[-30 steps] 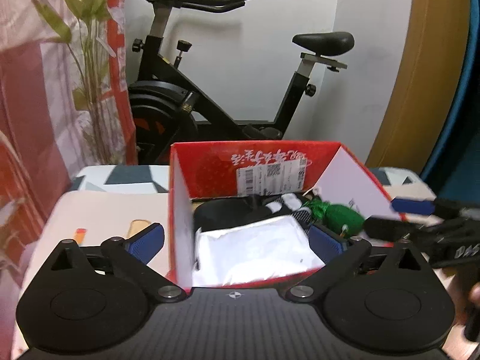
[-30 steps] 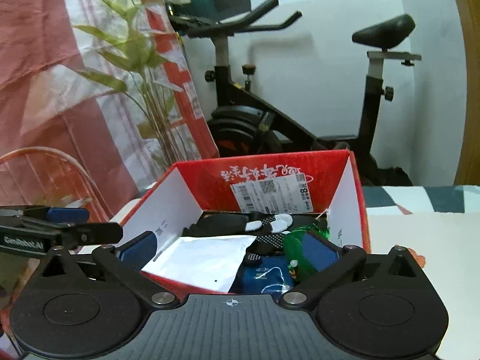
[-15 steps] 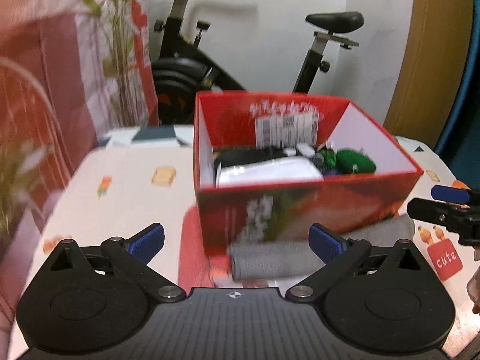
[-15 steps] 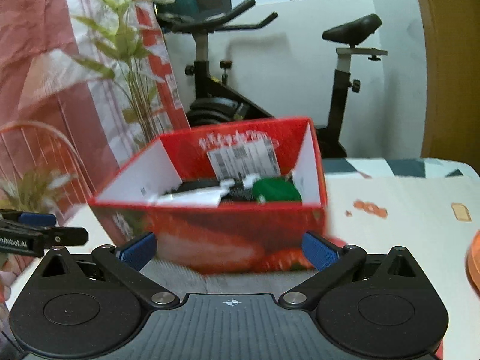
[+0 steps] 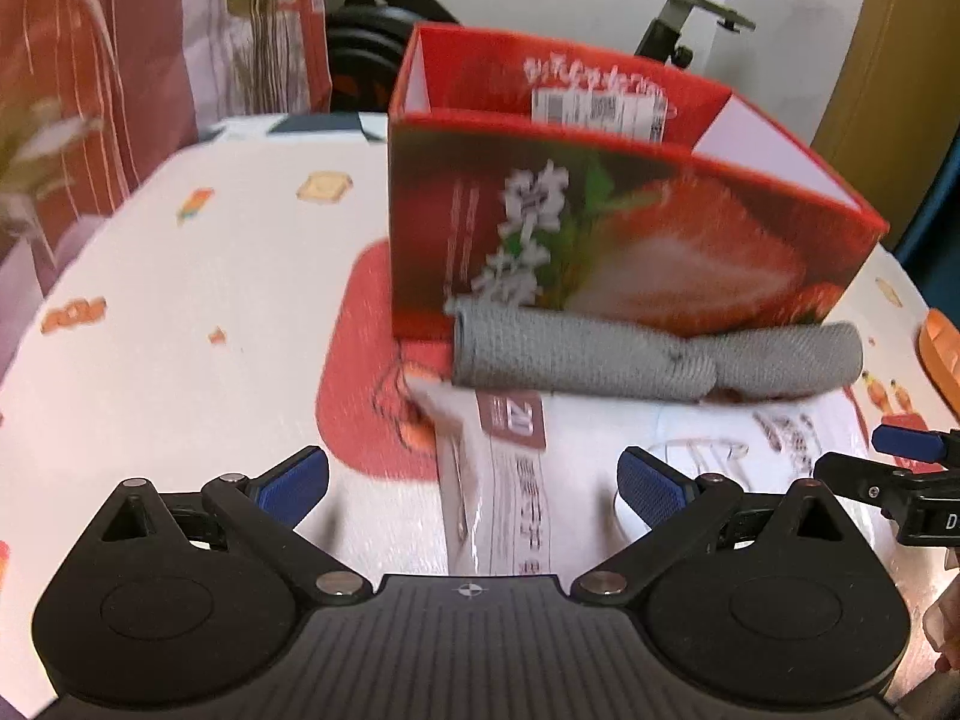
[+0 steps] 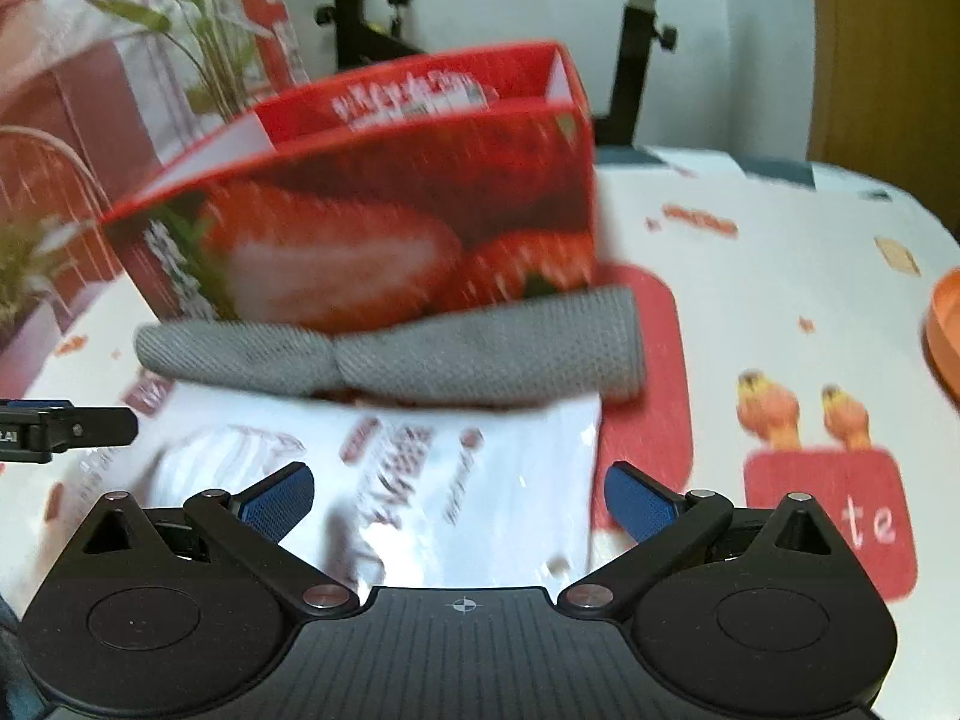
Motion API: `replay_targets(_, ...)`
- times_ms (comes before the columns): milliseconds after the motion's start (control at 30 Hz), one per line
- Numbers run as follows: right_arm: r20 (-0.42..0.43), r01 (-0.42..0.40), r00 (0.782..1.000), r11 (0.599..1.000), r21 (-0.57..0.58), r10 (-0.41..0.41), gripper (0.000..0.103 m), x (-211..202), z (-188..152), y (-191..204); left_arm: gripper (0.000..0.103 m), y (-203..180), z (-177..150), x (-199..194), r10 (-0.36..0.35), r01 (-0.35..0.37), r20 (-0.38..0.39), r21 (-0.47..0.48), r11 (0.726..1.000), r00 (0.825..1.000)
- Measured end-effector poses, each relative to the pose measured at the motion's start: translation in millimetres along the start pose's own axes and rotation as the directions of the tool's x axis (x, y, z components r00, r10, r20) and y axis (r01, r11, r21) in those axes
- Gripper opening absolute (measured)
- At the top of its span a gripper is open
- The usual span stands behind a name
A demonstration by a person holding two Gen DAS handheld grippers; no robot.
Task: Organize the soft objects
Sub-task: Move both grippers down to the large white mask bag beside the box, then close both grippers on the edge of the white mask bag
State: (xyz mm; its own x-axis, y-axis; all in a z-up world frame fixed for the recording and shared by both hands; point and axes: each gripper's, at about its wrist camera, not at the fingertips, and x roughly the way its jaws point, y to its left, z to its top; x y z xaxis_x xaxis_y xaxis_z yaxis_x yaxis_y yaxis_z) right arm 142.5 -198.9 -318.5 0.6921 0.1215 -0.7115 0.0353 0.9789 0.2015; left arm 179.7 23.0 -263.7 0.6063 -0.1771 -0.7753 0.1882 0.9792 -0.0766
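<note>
Red box (image 5: 600,240) blocks straight ahead, open top only. Grey rolled cloth (image 5: 648,348) lies along its front base, touching it; white packet (image 5: 522,480) lies just in front of the cloth. Worktop (image 5: 180,330) left of the box is bare. On the right, orange dish (image 6: 942,330) sits at the edge.

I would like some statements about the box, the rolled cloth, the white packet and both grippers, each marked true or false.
1. The rolled grey knitted cloth lies on the table in front of the red strawberry-printed cardboard box. True.
2. The left gripper holds the cloth. False: its jaws are open and hold nothing.
3. The white printed plastic packet lies nearer the grippers than the cloth. True.
4. The right gripper is shut on the packet. False: its jaws are open.
</note>
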Motion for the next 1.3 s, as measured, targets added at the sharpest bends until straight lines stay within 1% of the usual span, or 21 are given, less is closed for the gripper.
replay_targets(133,-0.041,0.026,0.999,1.000,0.011,-0.026,0.103,8.1,-6.5,-5.6,0.103,1.5,-8.3,8.2,0.004,-0.004,-0.025,0.004,1.000,1.000)
replay_targets(200,-0.053,0.023,0.998,1.000,0.014,-0.022,0.103,11.0,-9.0,-7.0,0.103,2.5,-11.9,14.0,0.002,-0.002,-0.048,-0.001,1.000,0.999)
replay_targets(333,-0.041,0.025,0.999,1.000,0.005,-0.024,0.103,11.3,-10.9,-5.8,0.103,6.9,-16.9,18.6,-0.026,0.024,-0.059,-0.031,0.999,0.998)
replay_targets(500,-0.020,0.027,0.999,0.999,0.022,-0.027,0.103,10.3,-13.5,-6.6,0.103,12.0,-18.8,24.8,-0.057,0.052,-0.076,-0.074,0.996,0.995)
replay_targets(533,-0.016,0.027,1.000,0.999,0.027,-0.027,0.103,9.9,-14.1,-7.0,0.103,14.2,-20.3,25.2,-0.065,0.058,-0.076,-0.086,0.995,0.995)
replay_targets(600,-0.013,0.027,1.000,0.999,0.036,-0.026,0.103,10.2,-13.8,-7.9,0.103,13.9,-22.1,24.9,-0.065,0.059,-0.071,-0.078,0.995,0.995)
replay_targets(767,-0.038,0.027,0.999,0.999,0.041,-0.025,0.103,12.0,-9.5,-8.4,0.103,12.9,-28.2,23.9,-0.060,0.057,-0.040,-0.073,0.996,0.997)
replay_targets(867,-0.049,0.041,0.998,0.998,0.037,-0.039,0.103,13.1,-8.7,-5.7,0.103,12.8,-28.4,24.2,-0.062,0.060,-0.030,-0.074,0.995,0.998)
replay_targets(1000,-0.071,0.052,0.996,0.998,0.042,-0.049,0.103,13.6,-7.9,-4.1,0.103,14.3,-29.4,22.4,-0.063,0.060,-0.037,-0.076,0.995,0.997)
replay_targets(1300,-0.115,0.030,0.993,1.000,0.006,-0.029,0.103,13.2,-8.8,2.0,0.103,14.1,-25.9,24.3,-0.062,0.059,-0.044,-0.068,0.996,0.997)
